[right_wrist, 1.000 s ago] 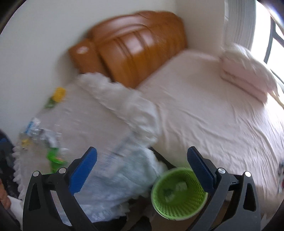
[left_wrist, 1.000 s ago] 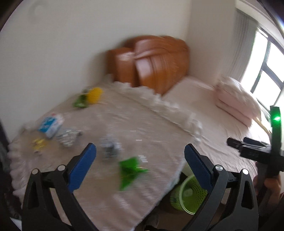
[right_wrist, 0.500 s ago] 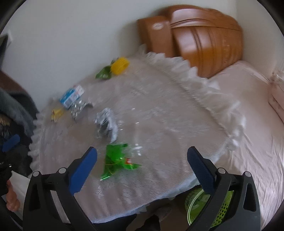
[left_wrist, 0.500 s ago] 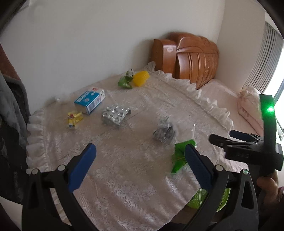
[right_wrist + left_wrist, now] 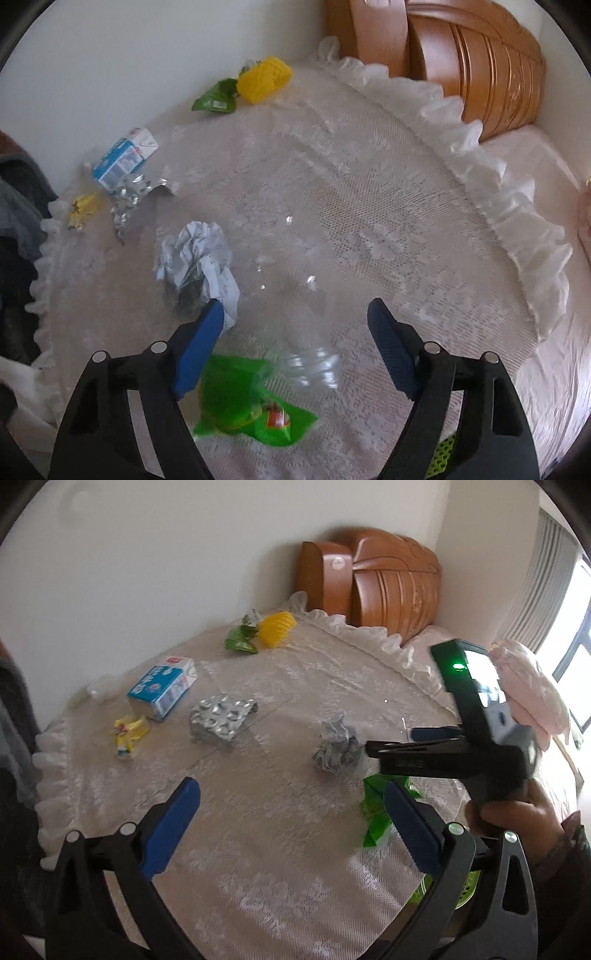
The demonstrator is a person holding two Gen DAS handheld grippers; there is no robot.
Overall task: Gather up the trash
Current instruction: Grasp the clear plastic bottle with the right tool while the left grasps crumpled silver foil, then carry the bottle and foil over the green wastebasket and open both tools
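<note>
Both grippers' jaws stand apart, empty. The right gripper (image 5: 295,332) hangs over a green wrapper (image 5: 255,410), beside crumpled paper (image 5: 197,258). Only the left gripper's (image 5: 291,823) view shows the right hand (image 5: 517,819) and green basket (image 5: 467,890).

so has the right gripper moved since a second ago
Yes. The right gripper swung left from over the bed and green bin to above the lace-covered table, now open near the green wrapper.

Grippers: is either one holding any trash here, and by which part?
Nothing is held. The left gripper and right gripper are open above the table; the green wrapper lies loose.
</note>
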